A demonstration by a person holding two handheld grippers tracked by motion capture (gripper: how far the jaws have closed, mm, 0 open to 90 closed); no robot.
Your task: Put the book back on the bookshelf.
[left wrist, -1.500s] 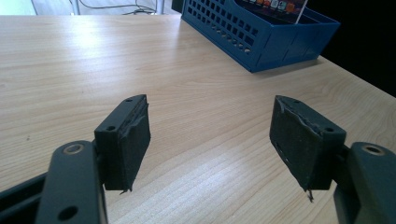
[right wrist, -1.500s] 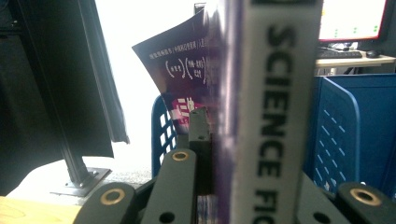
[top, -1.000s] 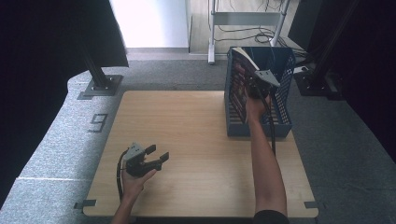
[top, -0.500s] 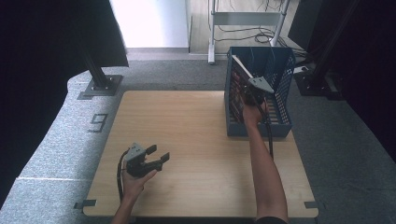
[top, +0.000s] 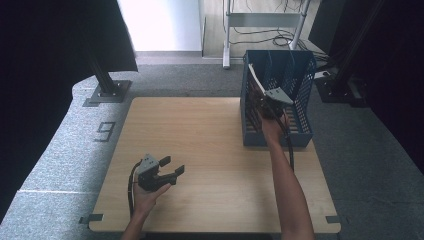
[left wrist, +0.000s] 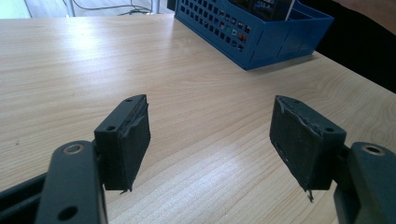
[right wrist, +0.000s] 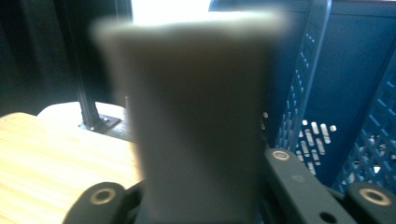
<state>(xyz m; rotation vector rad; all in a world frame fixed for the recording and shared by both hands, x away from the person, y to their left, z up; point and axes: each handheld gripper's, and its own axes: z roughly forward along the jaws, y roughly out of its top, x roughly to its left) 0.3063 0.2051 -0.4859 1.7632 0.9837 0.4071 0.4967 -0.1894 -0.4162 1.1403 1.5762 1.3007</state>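
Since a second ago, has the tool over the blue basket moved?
Yes. The right tool has sunk lower into the blue basket, judged against its rim.

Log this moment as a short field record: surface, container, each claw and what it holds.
surface: wooden table
container: blue slotted crate at the table's far right
right claw: shut on a flat grey item, blurred, at the crate's open top
left claw: open, nothing between the pads, low over the near left of the table
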